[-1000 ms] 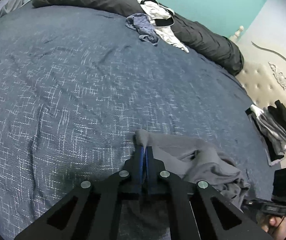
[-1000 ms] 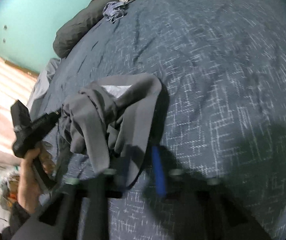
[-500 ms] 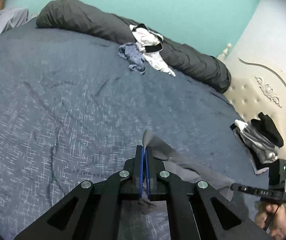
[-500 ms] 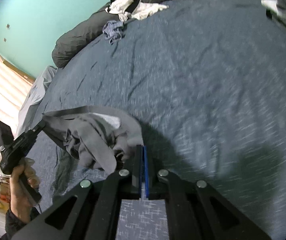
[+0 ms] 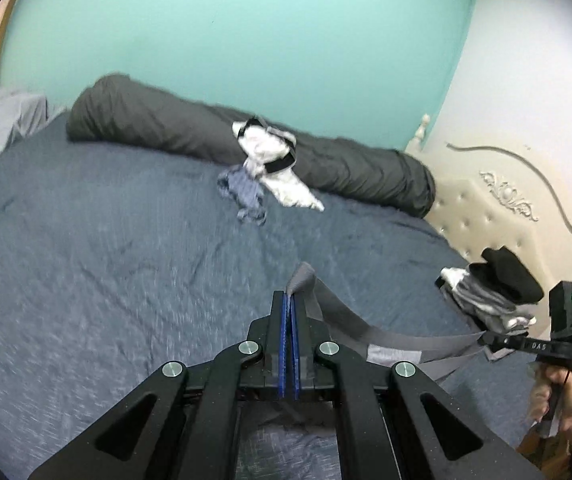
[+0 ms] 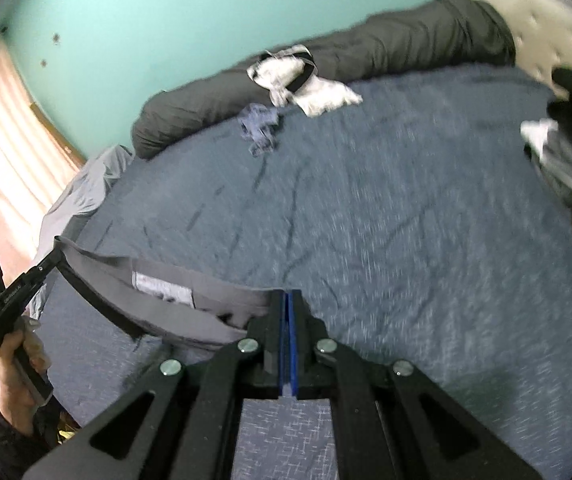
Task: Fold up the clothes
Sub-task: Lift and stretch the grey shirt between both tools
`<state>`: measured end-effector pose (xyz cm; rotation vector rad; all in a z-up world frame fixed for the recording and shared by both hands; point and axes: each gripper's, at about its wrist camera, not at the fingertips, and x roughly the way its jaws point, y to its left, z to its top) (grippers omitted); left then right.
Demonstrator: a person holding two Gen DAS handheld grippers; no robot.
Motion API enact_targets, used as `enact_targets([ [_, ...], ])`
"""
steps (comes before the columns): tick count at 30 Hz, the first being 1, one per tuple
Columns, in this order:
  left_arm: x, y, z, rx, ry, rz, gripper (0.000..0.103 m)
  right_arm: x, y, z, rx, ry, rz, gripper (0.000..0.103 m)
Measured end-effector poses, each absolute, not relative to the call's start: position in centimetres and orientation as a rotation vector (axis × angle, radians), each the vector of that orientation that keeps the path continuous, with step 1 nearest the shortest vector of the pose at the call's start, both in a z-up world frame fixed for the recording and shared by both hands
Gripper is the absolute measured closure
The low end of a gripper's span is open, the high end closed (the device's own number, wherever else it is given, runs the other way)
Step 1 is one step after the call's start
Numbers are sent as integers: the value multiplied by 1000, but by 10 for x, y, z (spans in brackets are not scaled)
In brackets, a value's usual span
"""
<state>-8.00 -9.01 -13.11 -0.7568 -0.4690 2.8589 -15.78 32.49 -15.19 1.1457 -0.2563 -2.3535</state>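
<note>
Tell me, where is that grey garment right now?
The grey garment hangs stretched above the blue bedspread, pinched at one end by the left tongs and at the other by the right tongs.

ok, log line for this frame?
left gripper: shut on grey garment | right gripper: shut on grey garment | garment stretched between them above bed

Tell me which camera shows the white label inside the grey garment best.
The right wrist view. There the white label faces the camera inside the stretched band of the grey garment, though its print is unreadable. The left wrist view shows only a pale patch partly hidden behind the left gripper.
</note>
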Motion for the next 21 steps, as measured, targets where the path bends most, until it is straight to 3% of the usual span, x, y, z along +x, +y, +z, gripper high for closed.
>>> enact_targets([
  [12,-20,-84,-56,-576,-431,2893,101,-125,349,-56,985,-231,-2380,102],
  [21,16,-85,-40,-557,-452,2875,101,-106,359,-28,975,-216,-2339,102],
])
